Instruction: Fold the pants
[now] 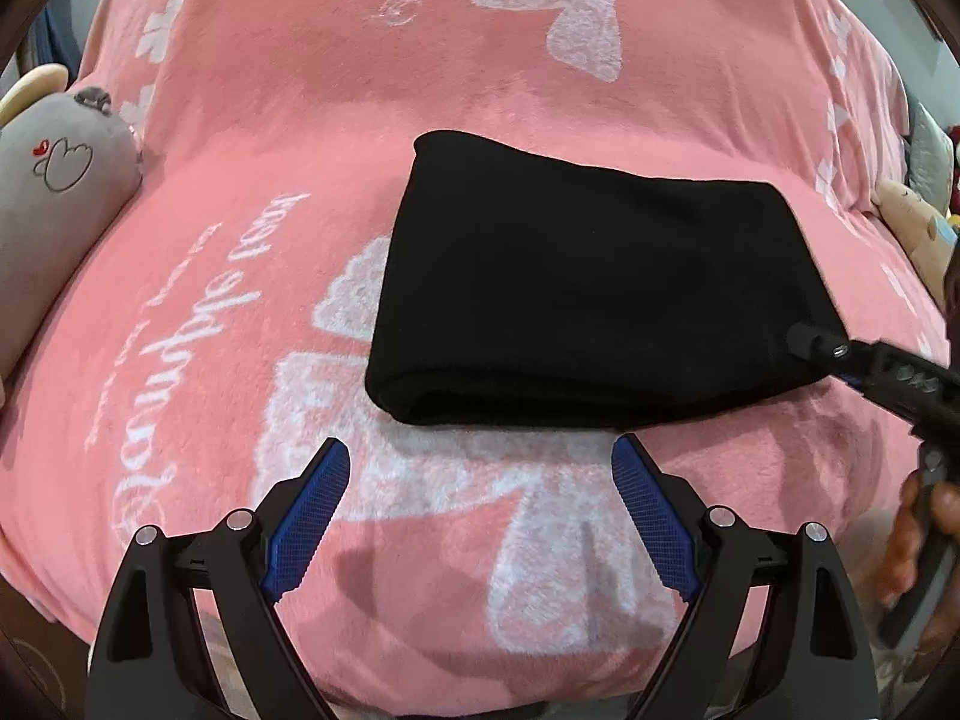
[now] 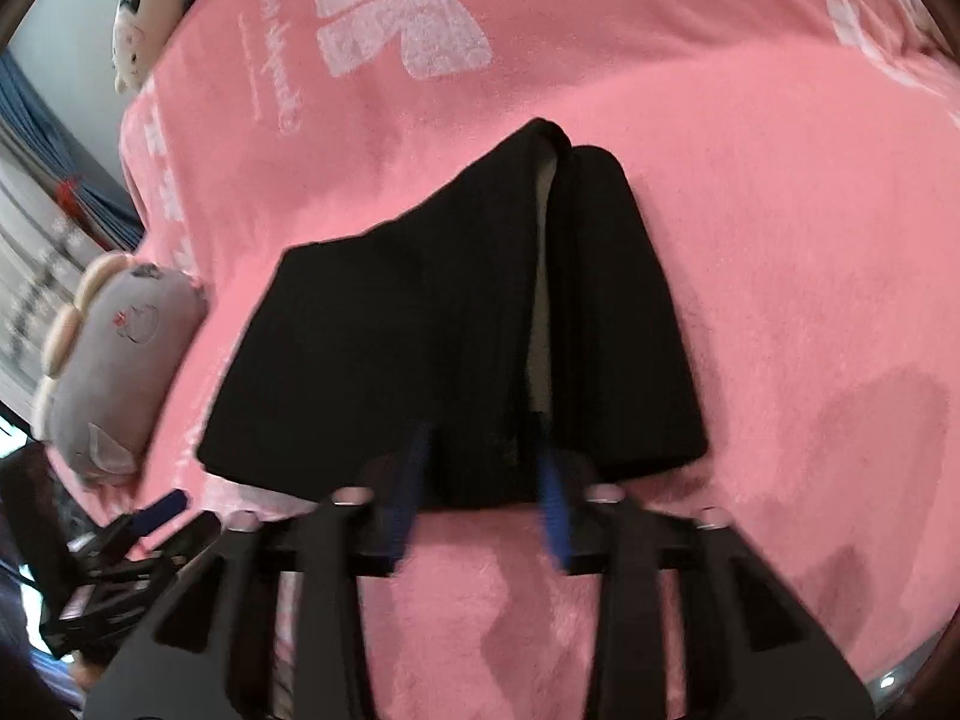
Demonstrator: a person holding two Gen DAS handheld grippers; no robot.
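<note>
A bed (image 1: pixel 252 138) covered by a pink fleece blanket (image 1: pixel 690 96) with white bows and script fills both views, with a grey plush toy (image 1: pixel 54 198) at its edge, off to the far side of the left gripper from the garment; the black pants (image 1: pixel 576 288) lie on the blanket already folded into a compact, thick rectangle, just ahead of the left gripper (image 1: pixel 480 510) and directly under the nose of the right gripper (image 2: pixel 480 492). The left gripper hangs released, its blue pads spread wide over bare blanket, touching nothing; the right gripper is clenched on the near edge of the pants, its pads pinching a bunch of the black cloth between them, though blur softens the exact contact. Beyond the right gripper the layers split, with a pale lining showing in the gap, so the bundle is not quite tidy. I judge the folding to be late, at a final fold or a straightening pull; the next move likely calls for the right gripper to carry its pinched edge over or draw it taut, while the left gripper comes in to hold the opposite side flat.
</note>
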